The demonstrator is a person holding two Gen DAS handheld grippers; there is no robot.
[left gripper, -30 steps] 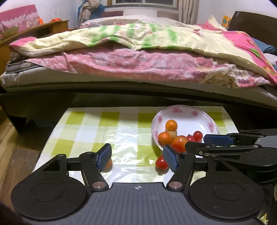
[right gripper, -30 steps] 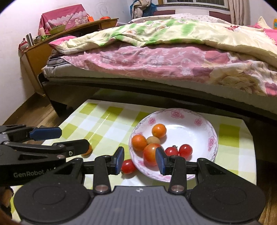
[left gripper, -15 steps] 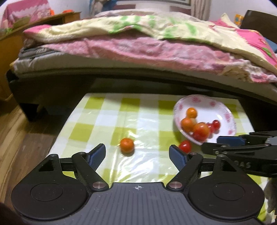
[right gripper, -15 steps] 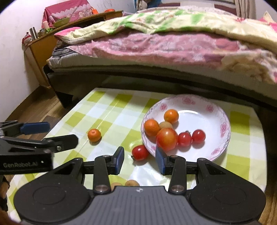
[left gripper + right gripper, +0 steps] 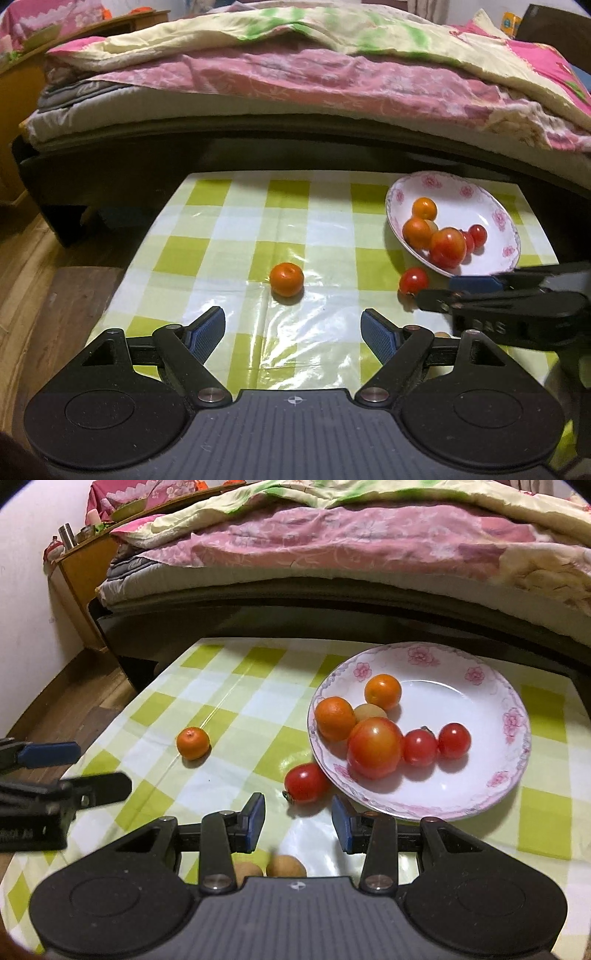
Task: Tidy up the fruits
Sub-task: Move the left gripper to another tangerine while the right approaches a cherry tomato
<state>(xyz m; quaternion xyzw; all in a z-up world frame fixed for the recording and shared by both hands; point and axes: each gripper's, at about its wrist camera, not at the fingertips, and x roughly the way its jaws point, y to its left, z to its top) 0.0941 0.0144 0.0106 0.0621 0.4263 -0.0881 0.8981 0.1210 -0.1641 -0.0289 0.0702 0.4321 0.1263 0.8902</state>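
Observation:
A small mandarin (image 5: 286,279) lies on the green-checked cloth, a short way ahead of my left gripper (image 5: 291,326), which is open and empty. My right gripper (image 5: 298,814) is open by a narrow gap with nothing in it. A red cherry tomato (image 5: 304,782) lies just beyond its tips, against the outside of the flowered white plate (image 5: 424,653). The plate holds two mandarins, a large tomato (image 5: 375,746), two cherry tomatoes and a tan fruit. Two more tan fruits (image 5: 286,866) lie on the cloth under the right gripper.
The small table's checked cloth (image 5: 240,236) stands close to a dark bed frame (image 5: 295,144) piled with pink and cream quilts. Wooden floor (image 5: 33,266) runs along the left. A wooden cabinet (image 5: 85,576) stands at the back left. The plate (image 5: 443,177) fills the table's right side.
The left gripper's jaws have spread wider and it has drawn back, so the mandarin now lies ahead between its fingers. The right gripper has sunk and backed off the plate towards the loose cherry tomato.

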